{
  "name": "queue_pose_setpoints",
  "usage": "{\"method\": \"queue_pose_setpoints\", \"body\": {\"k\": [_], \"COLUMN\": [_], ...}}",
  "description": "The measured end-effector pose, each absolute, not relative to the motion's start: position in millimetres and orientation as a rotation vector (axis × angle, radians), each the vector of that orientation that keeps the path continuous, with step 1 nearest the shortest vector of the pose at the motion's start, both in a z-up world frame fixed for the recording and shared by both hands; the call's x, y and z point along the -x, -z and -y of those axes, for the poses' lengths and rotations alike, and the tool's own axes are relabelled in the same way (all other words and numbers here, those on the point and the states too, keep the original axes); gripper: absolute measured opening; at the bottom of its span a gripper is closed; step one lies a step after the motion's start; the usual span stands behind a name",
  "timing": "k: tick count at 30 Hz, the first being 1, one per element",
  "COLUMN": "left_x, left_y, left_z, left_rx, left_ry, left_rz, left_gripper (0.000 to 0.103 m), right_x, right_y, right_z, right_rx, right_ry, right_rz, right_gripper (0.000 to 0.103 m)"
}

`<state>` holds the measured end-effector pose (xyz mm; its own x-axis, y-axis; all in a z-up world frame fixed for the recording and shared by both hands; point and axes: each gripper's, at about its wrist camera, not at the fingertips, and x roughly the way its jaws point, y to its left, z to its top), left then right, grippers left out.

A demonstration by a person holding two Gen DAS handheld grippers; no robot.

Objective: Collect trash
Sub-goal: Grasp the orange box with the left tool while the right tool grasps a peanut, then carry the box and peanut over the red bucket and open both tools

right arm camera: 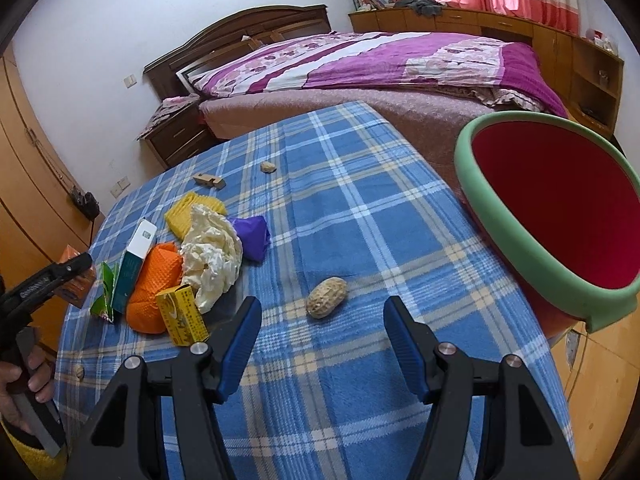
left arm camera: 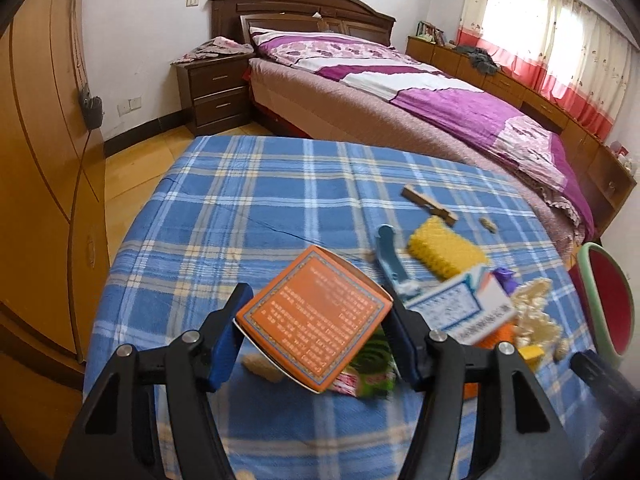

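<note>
— Left wrist view: the left gripper (left arm camera: 316, 334) clamps a flat orange cardboard box (left arm camera: 314, 318) between its blue pads, tilted, above the fuzzy blue plaid cloth (left arm camera: 256, 200).

— And the right gripper (right arm camera: 322, 344)?

— Jaws apart and empty; a ridged, oval peanut shell (right arm camera: 327, 303) lies just ahead of them. Crumpled cream paper (right arm camera: 212, 252), a purple wad (right arm camera: 252, 236) and a small yellow carton (right arm camera: 182, 314) cluster to its left. A round bin (right arm camera: 516, 224), green-rimmed with a red inside, stands at the table's right edge.
</note>
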<state>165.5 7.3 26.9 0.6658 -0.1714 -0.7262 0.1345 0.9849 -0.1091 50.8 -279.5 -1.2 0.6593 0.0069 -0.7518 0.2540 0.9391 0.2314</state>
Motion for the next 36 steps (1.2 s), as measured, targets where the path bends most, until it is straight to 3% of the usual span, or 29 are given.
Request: {"method": "queue_pose_setpoints", "body": {"k": [13, 17, 18, 36], "left_x": [-136, -129, -126, -92], "left_y": [-35, -37, -37, -48], "left_z": [25, 39, 42, 92], "left_rx": [0.053, 0.035, 0.031, -0.044], "left_ry": [0.251, 0.278, 0.284, 0.354], "left_rz": [-0.838, -0.84, -0.84, -0.837], "left_gripper": [0.065, 0.065, 0.065, 0.065], "right_x": [-63, -59, -57, -7], "right_y": [15, 15, 15, -23], "right_z": [274, 278, 278, 292], "right_rx": [-0.284, -0.289, -0.288, -0.319], "right_ry": [0.147, 0.145, 0.142, 0.122], "right_rz": [-0.863, -0.858, -0.858, -0.753], "right_gripper": [0.026, 0.026, 0.02, 0.019]}}
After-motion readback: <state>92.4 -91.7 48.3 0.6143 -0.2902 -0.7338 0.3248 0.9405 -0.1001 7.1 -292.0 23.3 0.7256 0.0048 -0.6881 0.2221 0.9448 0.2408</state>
